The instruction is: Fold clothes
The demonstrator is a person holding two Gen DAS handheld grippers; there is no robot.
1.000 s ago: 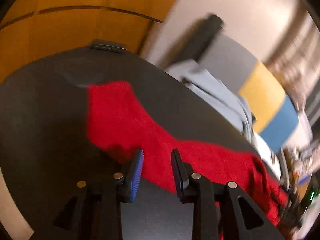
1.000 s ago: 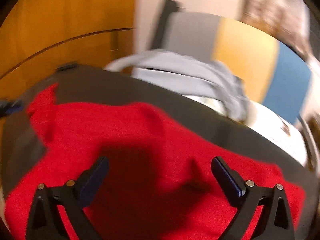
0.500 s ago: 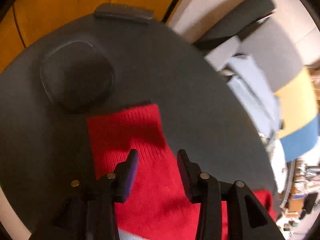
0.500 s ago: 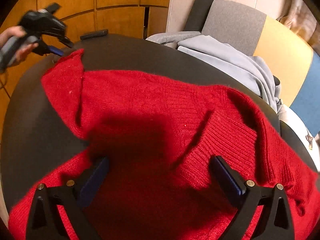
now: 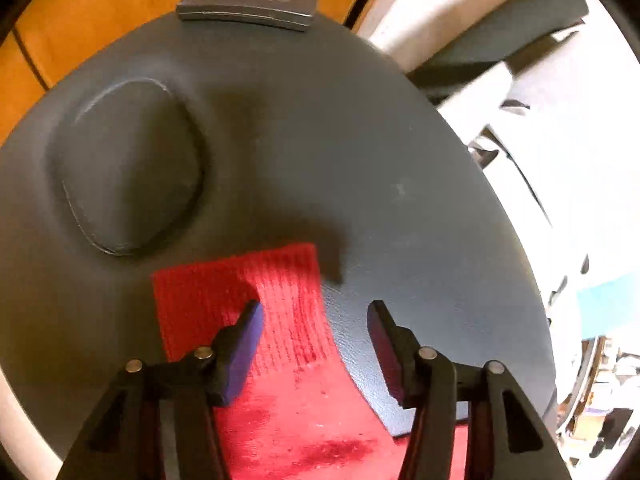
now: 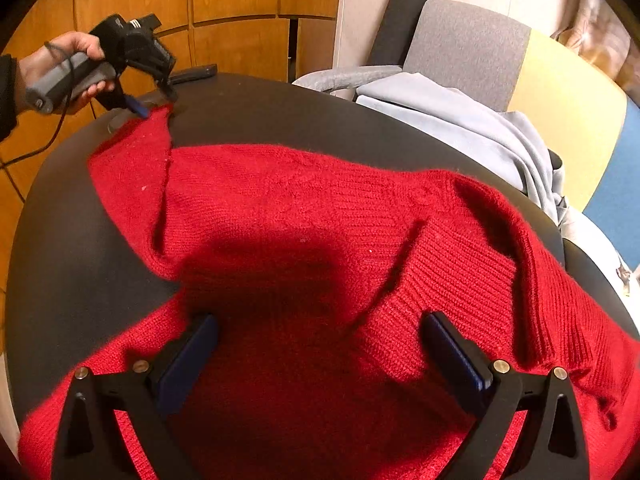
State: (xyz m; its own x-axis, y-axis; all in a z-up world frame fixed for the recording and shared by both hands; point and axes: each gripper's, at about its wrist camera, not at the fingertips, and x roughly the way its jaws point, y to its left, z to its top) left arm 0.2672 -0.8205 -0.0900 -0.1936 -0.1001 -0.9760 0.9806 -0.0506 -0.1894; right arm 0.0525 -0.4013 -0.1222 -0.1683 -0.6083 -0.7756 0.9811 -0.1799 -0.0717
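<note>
Nearby, grey garments (image 6: 472, 120) beside red sweater (image 6: 320, 216).

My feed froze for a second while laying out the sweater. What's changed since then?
The left gripper opened wider and let go of the red sweater's sleeve cuff, which now lies flat on the dark table. The right gripper stayed open over the sweater's body, and the grey clothes on the chair did not move.
</note>
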